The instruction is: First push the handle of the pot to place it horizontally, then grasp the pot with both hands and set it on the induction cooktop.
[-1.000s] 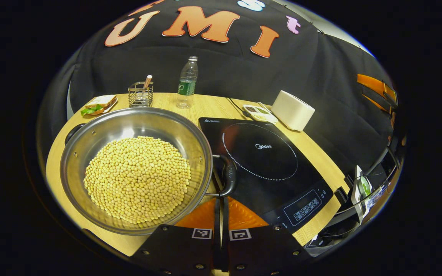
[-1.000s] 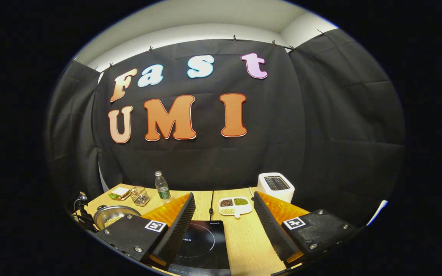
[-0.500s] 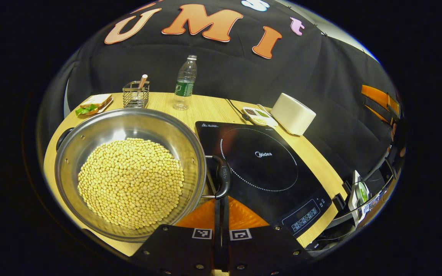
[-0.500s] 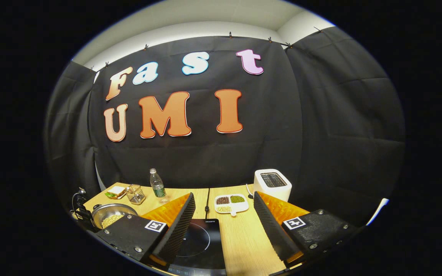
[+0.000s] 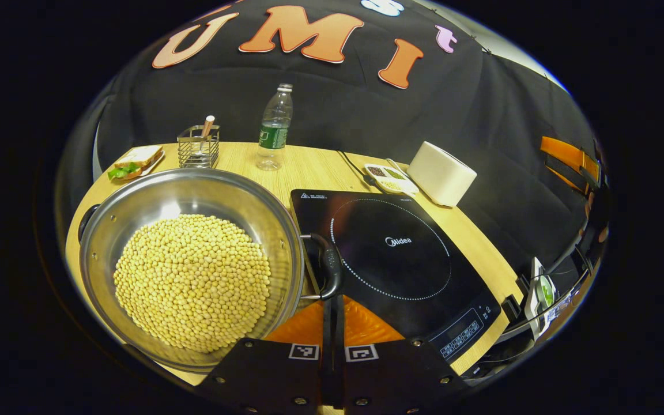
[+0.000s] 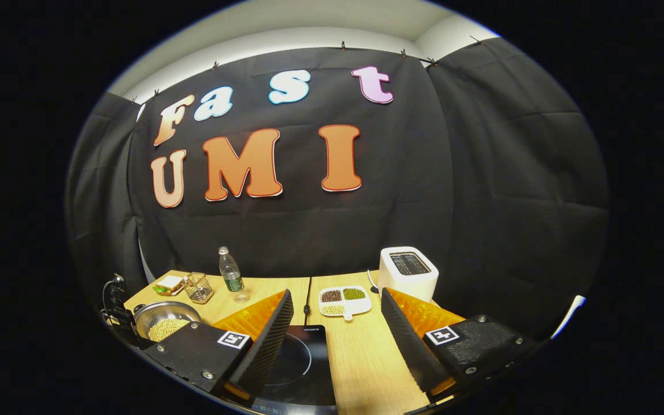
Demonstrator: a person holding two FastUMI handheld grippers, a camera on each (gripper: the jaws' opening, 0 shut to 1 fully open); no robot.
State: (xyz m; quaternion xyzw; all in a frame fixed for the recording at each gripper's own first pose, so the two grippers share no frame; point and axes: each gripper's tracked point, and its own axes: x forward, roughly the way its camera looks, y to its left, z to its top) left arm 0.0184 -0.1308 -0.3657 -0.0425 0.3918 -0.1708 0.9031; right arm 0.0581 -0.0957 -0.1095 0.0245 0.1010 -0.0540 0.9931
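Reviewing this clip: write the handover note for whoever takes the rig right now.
Left gripper: shut, empty, tips at the pot's near handle.
Right gripper: open, empty, above the table's front edge.
Pot, full of soybeans, sits on the table left of the induction cooktop, the handle overlapping its edge.
Done: handle roughly level, far handle opposite.
Left: grasp both handles, lift the pot onto the cooktop.

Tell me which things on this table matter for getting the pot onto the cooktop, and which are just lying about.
Matter: pot of yellow beans, its black handle, induction cooktop, left gripper shut at the handle, right gripper open.

Lying about: water bottle, toaster, divided dish, wire holder, sandwich.
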